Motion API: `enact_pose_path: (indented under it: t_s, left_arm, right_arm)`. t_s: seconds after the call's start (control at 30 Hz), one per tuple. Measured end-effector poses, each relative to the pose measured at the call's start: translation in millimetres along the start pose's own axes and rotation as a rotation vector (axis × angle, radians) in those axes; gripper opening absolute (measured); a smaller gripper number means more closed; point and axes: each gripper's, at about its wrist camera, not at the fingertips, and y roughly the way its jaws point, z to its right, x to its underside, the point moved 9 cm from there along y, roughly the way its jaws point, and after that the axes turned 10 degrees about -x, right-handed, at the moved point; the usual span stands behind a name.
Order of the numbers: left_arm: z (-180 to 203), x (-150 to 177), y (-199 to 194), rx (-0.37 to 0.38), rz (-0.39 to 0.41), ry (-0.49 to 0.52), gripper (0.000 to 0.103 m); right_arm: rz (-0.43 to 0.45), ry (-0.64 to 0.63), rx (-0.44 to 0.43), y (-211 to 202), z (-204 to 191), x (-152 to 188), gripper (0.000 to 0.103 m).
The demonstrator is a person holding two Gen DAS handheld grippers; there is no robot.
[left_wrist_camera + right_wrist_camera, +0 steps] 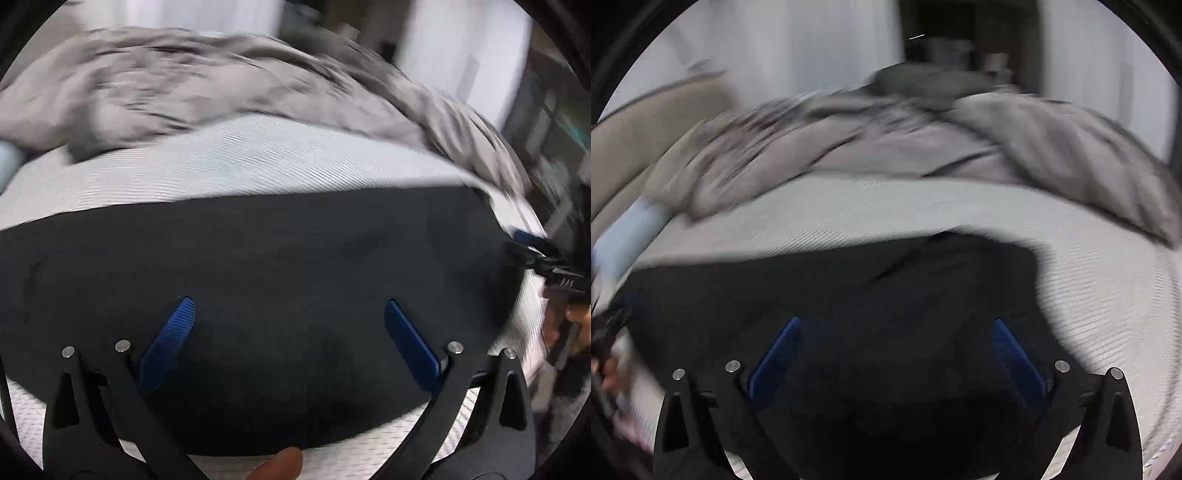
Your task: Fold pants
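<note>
A white bed [258, 162] fills both wrist views, a rumpled grey duvet [184, 85] heaped along its far side. Black pants [277, 258] lie flat across the near part of the bed, directly below both claws, as a broad dark band with a straight far edge in the left view and a creased, uneven one in the right view.

The left claw [290, 317] hangs over the pants with its blue pads spread wide, nothing between them. The right claw [895, 332] is likewise fully spread and empty above the cloth. Part of the right claw shows at the right edge of the left view.

Judged from this, one fold looks laid down and released, with both claws free between grips. The next move probably calls for picking an edge or end of the dark band, pinching it at two points and carrying it over evenly.

Both views are blurred; no brand, label or writing can be read.
</note>
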Motion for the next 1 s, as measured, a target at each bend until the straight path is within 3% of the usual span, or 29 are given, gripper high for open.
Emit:
enact_pose_path:
  t_s: [0.1,0.2,0.27,0.3,0.33,0.4,0.5,0.57,0.67,0.77,0.83,0.9,1.0]
  left_arm:
    - [47.3,18.4,18.4,0.035,-0.063,0.128,0.102]
    - [51.2,36.5,39.2,-0.006,-0.125,0.163,0.102]
    - [42.7,40.4,44.0,0.002,-0.132,0.138,0.102]
    - [38.9,41.7,43.7,0.011,-0.128,0.125,0.102]
    - [34.3,42.1,44.3,0.006,-0.131,0.113,0.102]
    - [25.5,43.7,46.0,0.001,-0.139,0.092,0.102]
    - [26.7,45.2,49.7,-0.039,-0.154,0.104,0.102]
    - [27.2,40.7,45.2,-0.066,-0.162,0.101,0.102]
    - [39.0,29.9,17.8,-0.011,-0.097,0.107,0.102]
    - [64.7,11.3,10.9,0.059,-0.05,0.124,0.102]
    - [81.4,0.3,27.6,0.074,-0.072,0.139,0.102]
    - [94.7,-3.7,57.8,0.075,-0.136,0.178,0.102]
    - [97.3,-0.8,84.3,0.025,-0.19,0.228,0.102]
  right_arm:
    - [-0.129,-0.083,-0.128,40.5,-48.8,36.7,0.103]
    - [-0.227,-0.219,-0.026,63.0,-47.5,66.4,0.102]
    - [-0.213,-0.225,0.042,50.0,-18.2,69.9,0.102]
    - [-0.2,-0.185,0.033,42.1,-2.6,70.0,0.102]
    - [-0.185,-0.135,0.086,30.9,26.0,69.3,0.102]
    - [-0.157,-0.086,0.302,6.5,90.0,70.4,0.102]
    - [-0.125,0.047,0.402,-12.7,146.9,77.8,0.102]
    - [-0.091,0.108,0.373,-19.1,153.6,75.0,0.102]
    - [-0.035,-0.012,0.453,-41.9,130.5,54.4,0.102]
    - [0.049,-0.045,0.332,-49.3,89.8,29.6,0.103]
    - [0.041,-0.002,0.176,-24.3,55.9,15.4,0.103]
    - [-0.042,-0.057,0.062,19.7,18.4,12.1,0.103]
    - [-0.217,-0.24,0.076,86.1,-10.4,30.0,0.102]
